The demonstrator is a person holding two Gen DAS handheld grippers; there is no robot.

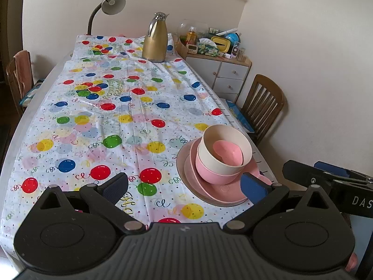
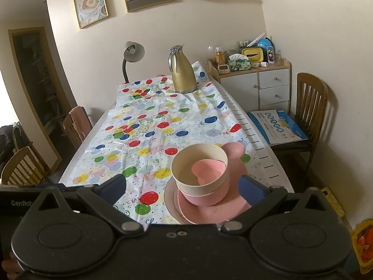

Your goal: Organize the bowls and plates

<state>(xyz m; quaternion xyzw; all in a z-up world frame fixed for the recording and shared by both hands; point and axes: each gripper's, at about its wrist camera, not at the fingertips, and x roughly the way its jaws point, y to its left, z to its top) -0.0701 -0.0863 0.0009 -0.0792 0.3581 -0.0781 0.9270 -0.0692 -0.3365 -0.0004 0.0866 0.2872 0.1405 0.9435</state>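
The crockery sits gathered in one stack near the right edge of the table (image 1: 42,86), on the balloon-print tablecloth (image 1: 121,107): a clear-rimmed plate (image 2: 168,204) at the bottom, pink plates (image 1: 221,190) on it, then a pink bowl (image 1: 209,175), a cream bowl (image 1: 216,154) nested in that, and a small pink piece (image 2: 209,166) lying inside the cream bowl, possibly a shallow dish or a spoon, though the fisheye view is too soft to settle which. The left gripper (image 1: 184,187) is spread wide and empty, its right pad just beside the plates. The right gripper (image 2: 183,186) is also spread and holds nothing, the stack showing between its fingers without either pad visibly touching it. Judging from this, the stacking step looks finished or nearly so, and both tools hang back from the pile. If anything is left, it is probably tidying: the bowls sit off-centre toward the far side of the plates, so a next move would call for a gentle nudge or a low grip on the pink bowl. The gold carafe (image 1: 155,39) stands well apart at the far end.
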